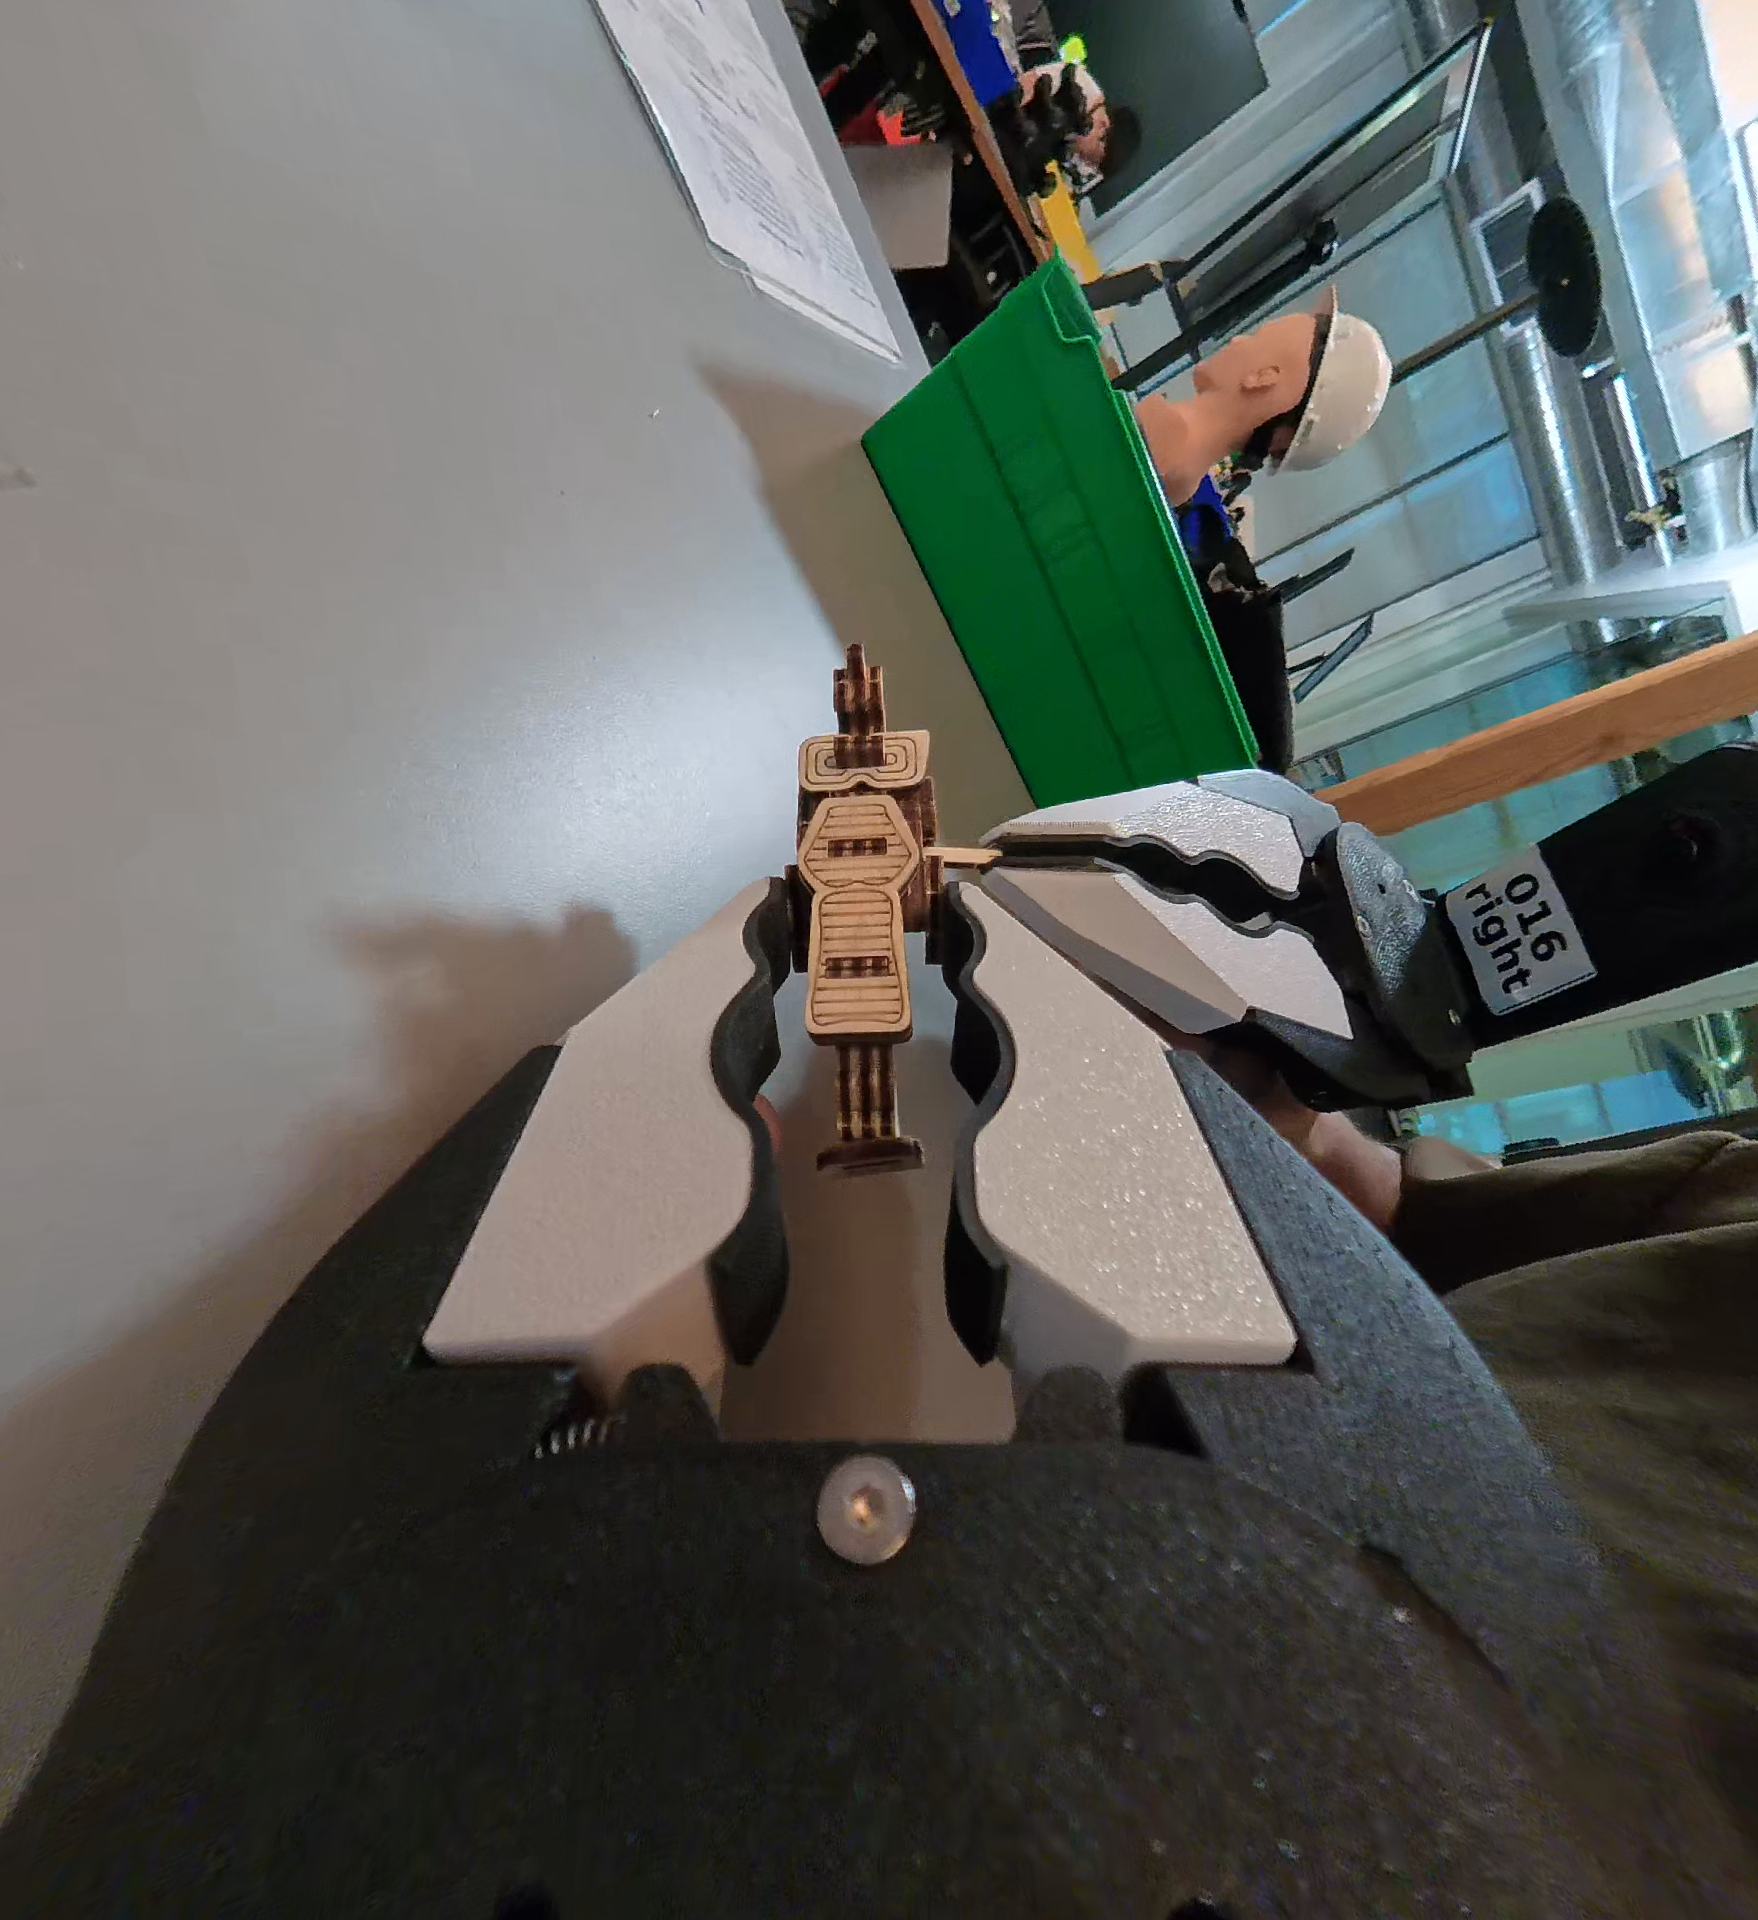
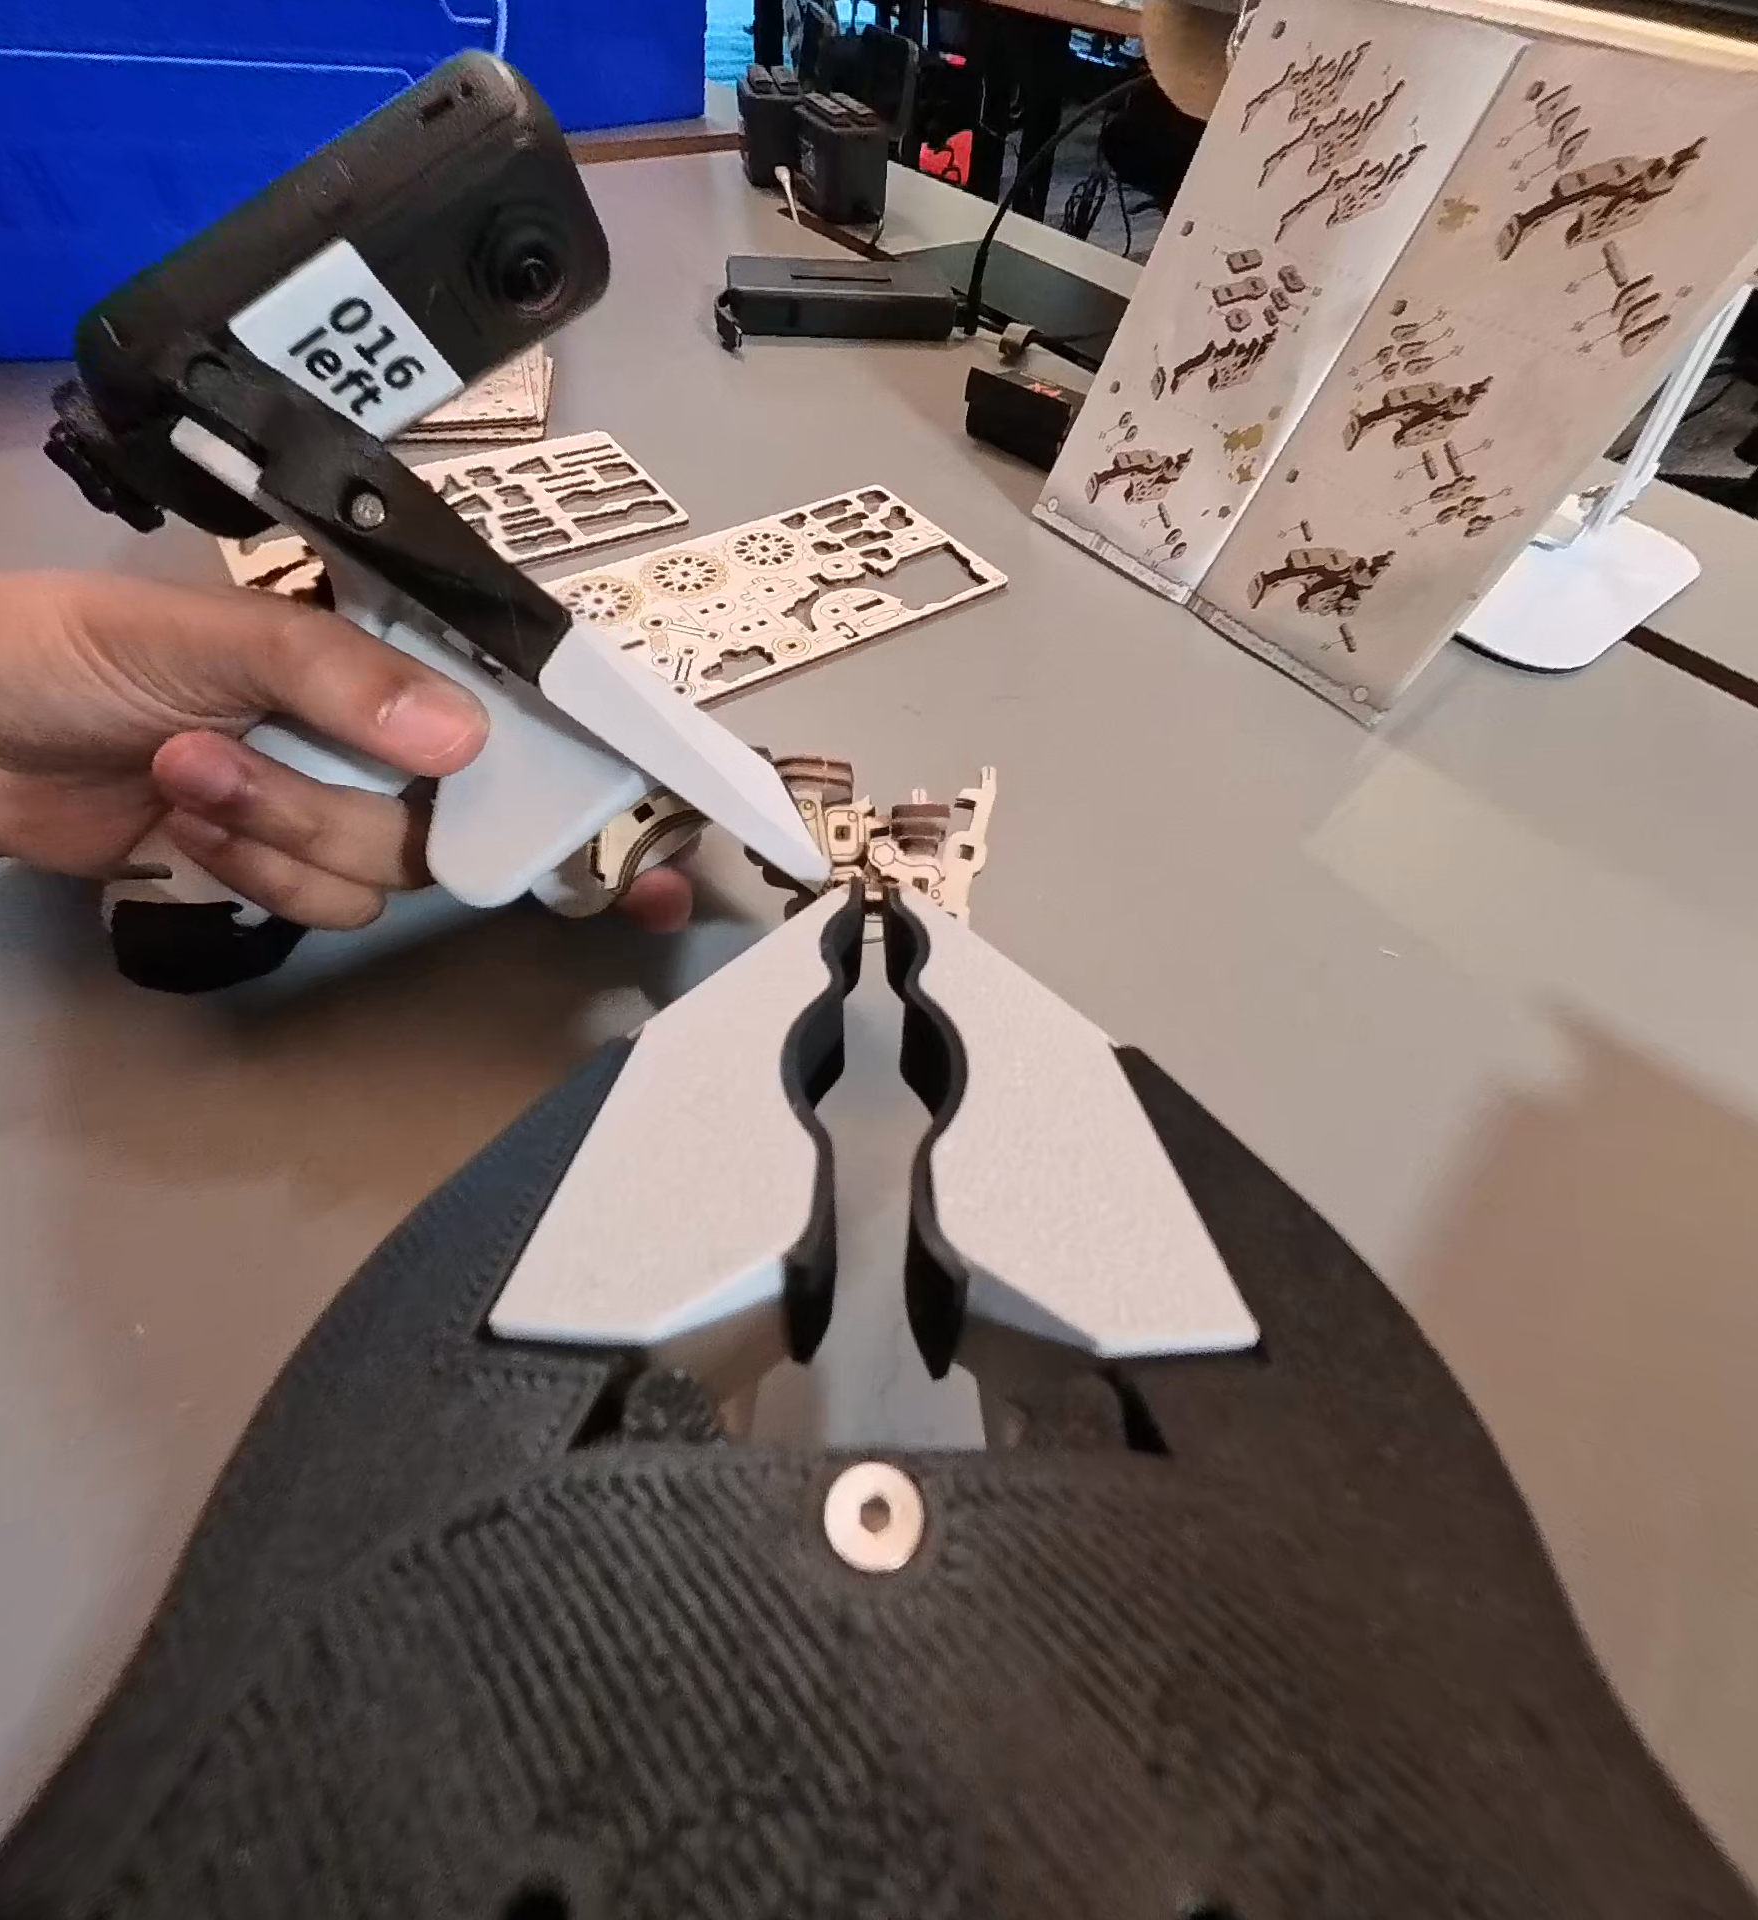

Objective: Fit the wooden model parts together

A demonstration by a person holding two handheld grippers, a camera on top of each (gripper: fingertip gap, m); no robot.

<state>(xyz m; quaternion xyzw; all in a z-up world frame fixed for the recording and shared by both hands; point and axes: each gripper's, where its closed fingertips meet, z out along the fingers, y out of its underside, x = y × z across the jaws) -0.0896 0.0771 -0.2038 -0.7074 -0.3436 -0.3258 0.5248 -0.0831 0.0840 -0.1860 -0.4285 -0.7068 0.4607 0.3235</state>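
Item, frame centre: layered pale plywood model body (image 1: 859, 914), clamped at its sides by my left gripper (image 1: 859, 920). Item: thin pale wooden peg (image 1: 963, 856), pinched in my right gripper (image 1: 994, 854), its tip at the body's right flank. To seat it well, I judge I should keep the peg square to its slot, press straight and brace the body firmly.

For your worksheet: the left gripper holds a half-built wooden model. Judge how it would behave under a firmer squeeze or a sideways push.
The wooden model is probably light and stiff: it looks like thin layered sheet. It is likely fragile, since narrow stepped tips stick out beyond the left gripper. A push from the right gripper, shut on a small wooden tab, might twist it in the fingers.
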